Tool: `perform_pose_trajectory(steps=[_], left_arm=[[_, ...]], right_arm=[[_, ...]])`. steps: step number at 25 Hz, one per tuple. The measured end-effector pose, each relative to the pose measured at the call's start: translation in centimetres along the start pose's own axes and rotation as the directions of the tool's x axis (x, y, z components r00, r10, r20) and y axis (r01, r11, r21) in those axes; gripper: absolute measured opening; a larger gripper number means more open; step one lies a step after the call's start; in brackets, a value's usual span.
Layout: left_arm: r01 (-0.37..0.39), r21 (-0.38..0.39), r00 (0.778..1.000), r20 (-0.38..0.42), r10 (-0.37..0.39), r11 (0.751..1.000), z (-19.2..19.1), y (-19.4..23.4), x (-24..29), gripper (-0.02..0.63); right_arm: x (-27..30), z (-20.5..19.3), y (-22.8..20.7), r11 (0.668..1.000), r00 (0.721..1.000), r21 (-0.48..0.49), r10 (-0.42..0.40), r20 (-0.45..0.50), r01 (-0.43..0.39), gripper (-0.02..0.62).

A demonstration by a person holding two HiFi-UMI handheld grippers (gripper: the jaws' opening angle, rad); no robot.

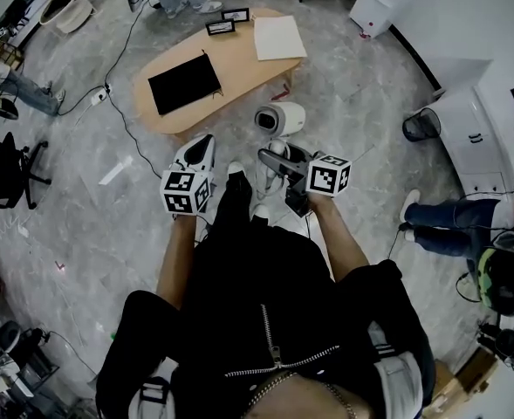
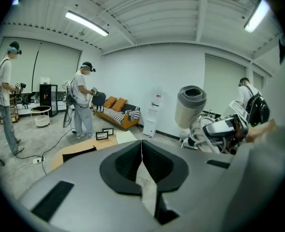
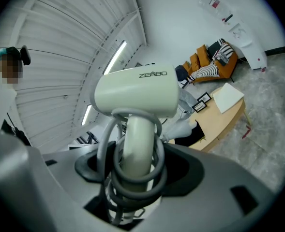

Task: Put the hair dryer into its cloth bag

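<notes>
The right tool (image 1: 275,157) gripped the dryer (image 3: 135,95) by its handle, in the air short of the table's (image 1: 248,72) near edge. The left tool (image 2: 142,151) was closed, seemingly on nothing. We judged the smooth, round plastic handle might twist under the heavy barrel, and the rubbery cord (image 3: 103,149) coiled round it could slip loose and snag. The bag (image 1: 185,83), black, flat and limp by the table's left end, looked likely to collapse shut.
</notes>
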State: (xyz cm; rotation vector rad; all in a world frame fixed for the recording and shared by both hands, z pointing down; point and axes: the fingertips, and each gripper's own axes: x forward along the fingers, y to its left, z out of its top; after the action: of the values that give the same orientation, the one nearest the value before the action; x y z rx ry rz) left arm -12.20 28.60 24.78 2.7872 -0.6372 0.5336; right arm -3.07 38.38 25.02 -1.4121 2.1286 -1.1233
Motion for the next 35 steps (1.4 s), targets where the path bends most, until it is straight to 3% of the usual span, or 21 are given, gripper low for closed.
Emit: perform_pose_trajectory(steps=[7,21,35], left_arm=[[-0.012,-0.036,1.0,-0.02,0.011,0.999,1.7,6.0,4.0,0.015],[0.051,-0.045,0.999,0.002,-0.051,0.998,6.9,12.8,12.5,0.015],[0.088,-0.059,0.995,-0.032,-0.09,0.994,7.7,18.2,17.7,0.015]], right_arm=[[4.9,3.2,-2.3,1.0,1.0,0.016,-0.012,-0.022,0.012,0.287],[12.7,11.3,-5.8,0.999,0.999,-0.001,-0.032,0.0,0.032,0.288],[18.1,15.3,-8.9,0.998,0.998,0.02,-0.061,0.035,0.06,0.288]])
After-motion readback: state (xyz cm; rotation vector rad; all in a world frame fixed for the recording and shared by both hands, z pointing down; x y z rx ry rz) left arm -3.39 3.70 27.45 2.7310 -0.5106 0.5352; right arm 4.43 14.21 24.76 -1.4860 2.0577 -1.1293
